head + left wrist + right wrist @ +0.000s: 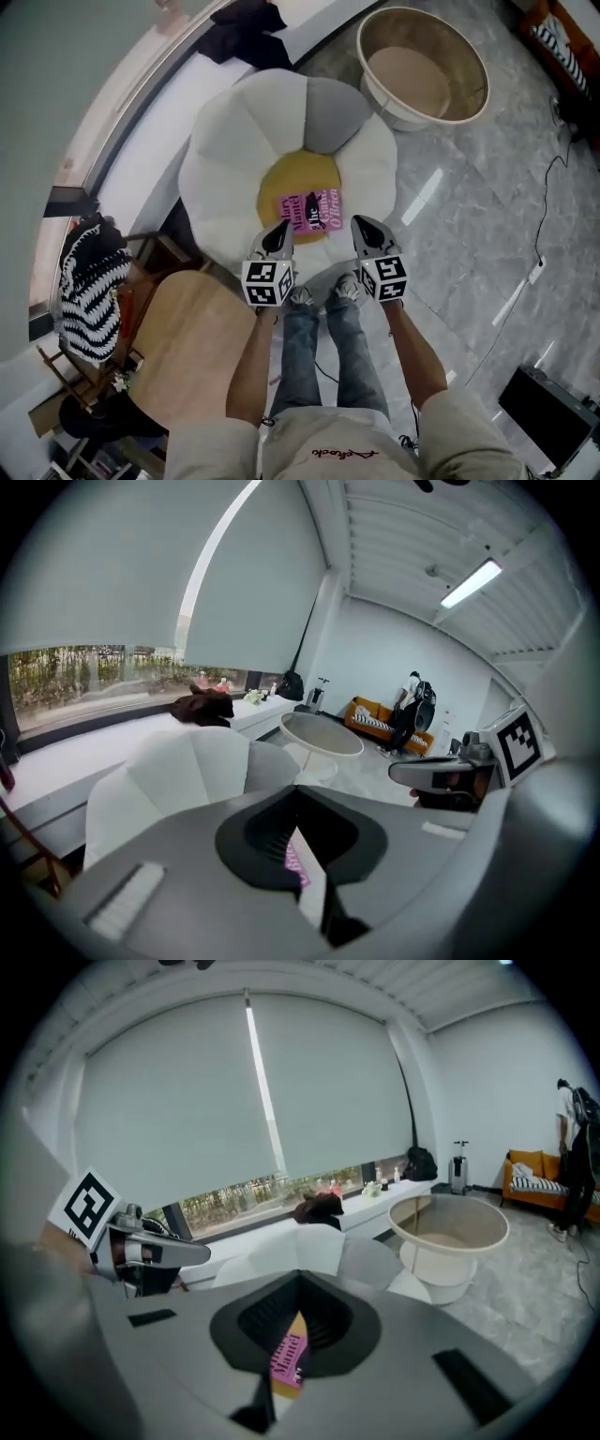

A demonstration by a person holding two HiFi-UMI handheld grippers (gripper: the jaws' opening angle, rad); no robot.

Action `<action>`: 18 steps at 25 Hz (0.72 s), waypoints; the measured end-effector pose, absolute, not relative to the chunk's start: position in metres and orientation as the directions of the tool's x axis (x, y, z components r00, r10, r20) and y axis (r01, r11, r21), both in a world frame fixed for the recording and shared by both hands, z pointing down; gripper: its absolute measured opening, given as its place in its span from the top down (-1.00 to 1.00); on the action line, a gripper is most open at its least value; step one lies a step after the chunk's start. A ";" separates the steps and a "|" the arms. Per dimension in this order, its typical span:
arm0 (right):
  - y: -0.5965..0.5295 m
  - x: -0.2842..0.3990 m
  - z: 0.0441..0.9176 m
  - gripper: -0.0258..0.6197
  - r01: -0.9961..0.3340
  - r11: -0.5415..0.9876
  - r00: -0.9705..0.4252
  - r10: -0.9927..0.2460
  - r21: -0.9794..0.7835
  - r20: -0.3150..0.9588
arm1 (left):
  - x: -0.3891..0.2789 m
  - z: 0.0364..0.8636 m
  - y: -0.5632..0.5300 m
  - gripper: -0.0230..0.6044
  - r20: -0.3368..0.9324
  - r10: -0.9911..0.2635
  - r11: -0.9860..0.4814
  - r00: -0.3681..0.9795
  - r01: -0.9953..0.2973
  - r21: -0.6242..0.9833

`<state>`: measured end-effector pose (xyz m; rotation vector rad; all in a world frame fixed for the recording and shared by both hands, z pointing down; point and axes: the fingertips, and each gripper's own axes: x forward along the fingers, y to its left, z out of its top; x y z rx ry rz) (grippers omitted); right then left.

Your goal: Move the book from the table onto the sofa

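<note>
Your left tongs [281,231] and right tongs [362,225] are both closed on nothing. The book [312,208] lies flat between and just beyond them, in the sofa's [225,150] yellow hollow, where it should sit steady.

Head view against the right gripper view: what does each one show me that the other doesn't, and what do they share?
Only the head view: the wooden table and the wearer's jeans. Only the right gripper view: trees outside the window and a standing person at far right. Both: the pink book lying on the white sofa, the round tub, the shut left tongs.
</note>
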<state>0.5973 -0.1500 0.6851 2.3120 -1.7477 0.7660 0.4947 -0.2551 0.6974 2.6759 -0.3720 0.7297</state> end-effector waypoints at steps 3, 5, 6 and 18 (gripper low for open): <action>-0.140 0.598 0.636 0.90 -0.936 -0.311 0.211 -0.873 -0.167 0.440 | 0.496 0.655 -0.243 0.90 0.508 -0.153 -0.916 0.847 -0.315 0.249; -0.134 0.598 0.605 0.90 -0.936 -0.312 0.222 -0.881 -0.160 0.418 | 0.497 0.627 -0.239 0.90 0.495 -0.154 -0.920 0.855 -0.307 0.244; -0.131 0.598 0.590 0.90 -0.937 -0.313 0.227 -0.884 -0.156 0.408 | 0.498 0.613 -0.237 0.90 0.487 -0.157 -0.922 0.859 -0.304 0.239; -0.104 0.599 0.444 0.90 -0.934 -0.339 0.298 -0.913 -0.111 0.279 | 0.498 0.457 -0.221 0.90 0.349 -0.196 -0.938 0.917 -0.279 0.205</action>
